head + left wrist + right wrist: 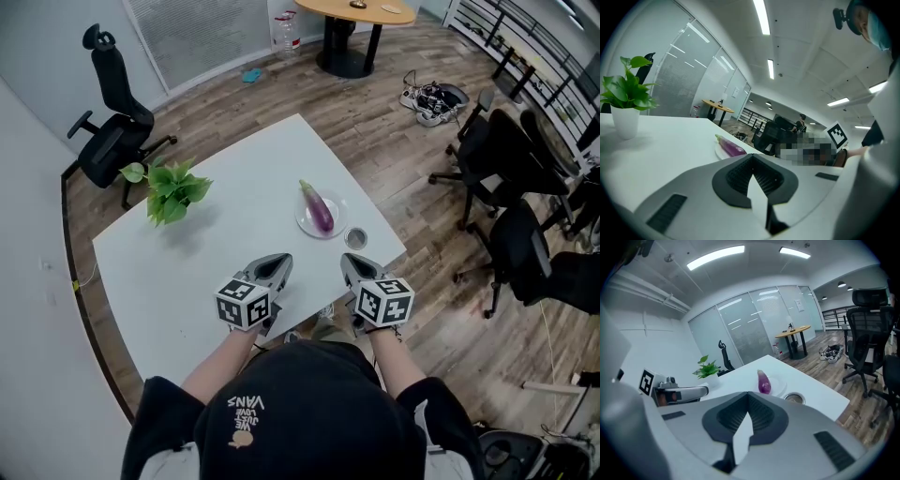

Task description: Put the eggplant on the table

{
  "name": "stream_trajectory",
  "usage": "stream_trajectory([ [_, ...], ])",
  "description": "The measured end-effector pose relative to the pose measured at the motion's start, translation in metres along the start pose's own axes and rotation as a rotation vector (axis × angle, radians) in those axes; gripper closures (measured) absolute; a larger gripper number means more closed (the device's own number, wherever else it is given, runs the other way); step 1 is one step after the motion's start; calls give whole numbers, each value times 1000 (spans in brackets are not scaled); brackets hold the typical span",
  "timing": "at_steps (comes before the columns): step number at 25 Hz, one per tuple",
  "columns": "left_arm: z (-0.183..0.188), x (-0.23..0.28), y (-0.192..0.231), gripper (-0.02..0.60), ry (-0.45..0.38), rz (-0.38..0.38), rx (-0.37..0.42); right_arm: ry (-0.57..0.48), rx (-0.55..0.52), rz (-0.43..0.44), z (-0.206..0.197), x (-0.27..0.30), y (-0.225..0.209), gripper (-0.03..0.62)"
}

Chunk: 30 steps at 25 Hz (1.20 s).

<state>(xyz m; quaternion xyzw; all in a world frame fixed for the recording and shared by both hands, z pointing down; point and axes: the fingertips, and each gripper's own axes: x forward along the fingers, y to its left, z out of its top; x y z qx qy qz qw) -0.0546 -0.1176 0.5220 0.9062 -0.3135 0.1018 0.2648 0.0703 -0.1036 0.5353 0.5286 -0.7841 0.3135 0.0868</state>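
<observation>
A purple eggplant [319, 207] lies on a small white plate [305, 225] toward the right side of the white table [187, 272]. It also shows as the eggplant [731, 147] in the left gripper view and the eggplant [764, 382] in the right gripper view, ahead of both sets of jaws. My left gripper [273, 264] and right gripper [352, 263] hover side by side over the table's near edge, short of the plate. Both are shut with nothing between the jaws.
A potted green plant [170, 192] stands at the table's left. A small round metal cap [355, 237] lies just near of the plate. Black office chairs [497, 178] stand to the right, another chair [112, 112] at the back left, and a round wooden table [354, 11] far off.
</observation>
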Motion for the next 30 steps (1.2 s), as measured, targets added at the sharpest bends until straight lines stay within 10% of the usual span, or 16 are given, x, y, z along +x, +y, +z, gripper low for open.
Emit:
stream_trajectory([
  [30, 3, 18, 6, 571, 12, -16, -33, 10, -28, -23, 10, 7, -13, 576],
])
